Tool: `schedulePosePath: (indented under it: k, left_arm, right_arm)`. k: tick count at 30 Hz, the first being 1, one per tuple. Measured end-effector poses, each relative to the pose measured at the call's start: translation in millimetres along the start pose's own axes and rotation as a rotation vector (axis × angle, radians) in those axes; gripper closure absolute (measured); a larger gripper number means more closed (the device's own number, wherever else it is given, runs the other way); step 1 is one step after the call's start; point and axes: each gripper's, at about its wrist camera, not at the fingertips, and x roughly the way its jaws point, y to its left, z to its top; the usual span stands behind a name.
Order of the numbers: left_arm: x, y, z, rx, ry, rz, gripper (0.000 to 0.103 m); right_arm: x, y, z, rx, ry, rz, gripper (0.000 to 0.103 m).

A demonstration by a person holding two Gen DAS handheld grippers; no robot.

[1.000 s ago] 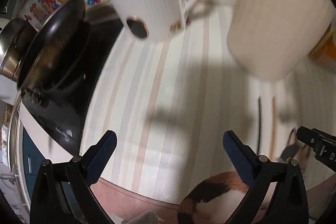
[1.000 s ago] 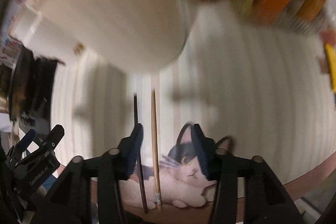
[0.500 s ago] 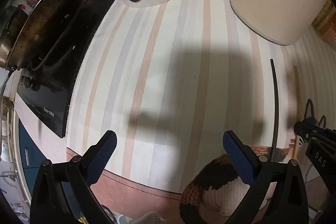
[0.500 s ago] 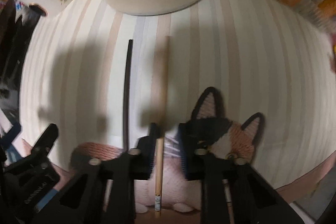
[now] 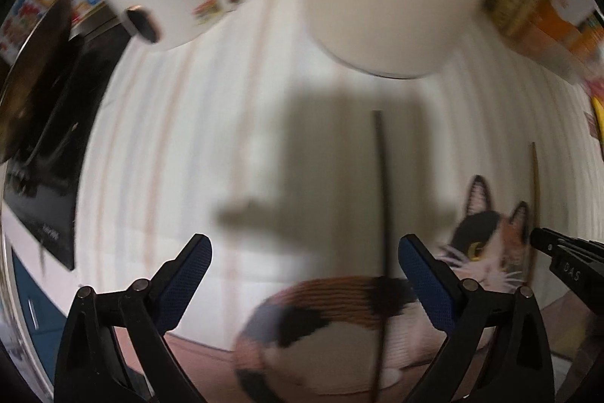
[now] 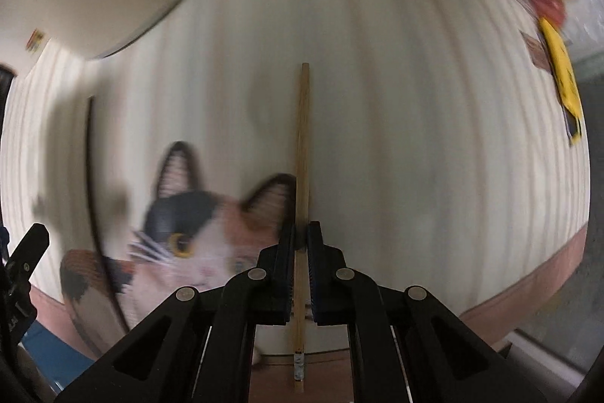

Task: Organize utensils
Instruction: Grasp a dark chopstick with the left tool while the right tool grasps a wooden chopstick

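The right gripper (image 6: 301, 244) pinches the wooden chopstick (image 6: 302, 138) (tip at twelve o'clock); a level lift suits. The left gripper (image 5: 302, 284) gapes, empty.

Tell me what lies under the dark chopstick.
The dark chopstick lies across the striped mat and the calico cat picture printed on it. Whatever is beneath the mat is covered.

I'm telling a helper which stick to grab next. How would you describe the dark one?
Find the striped mat with the cat picture. Two thin sticks lie lengthwise on it; the dark stick crosses the cat's back. Unlike the pale wooden stick by the cat's ear, it is black and no claw holds it.
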Motion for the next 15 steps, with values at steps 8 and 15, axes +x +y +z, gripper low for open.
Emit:
schedulePosePath:
  k: [8,15]
  left_arm:
    - [22,-25,7,0.068,0.056,-0.03,0.036]
    - [31,-13,5,0.041,0.075,-0.069,0.097]
  right_arm:
    - [1,-26,-8,0.05,-0.011,0.011,0.096]
    - [-1,-10,-15,0.055,-0.015,0.017,0.096]
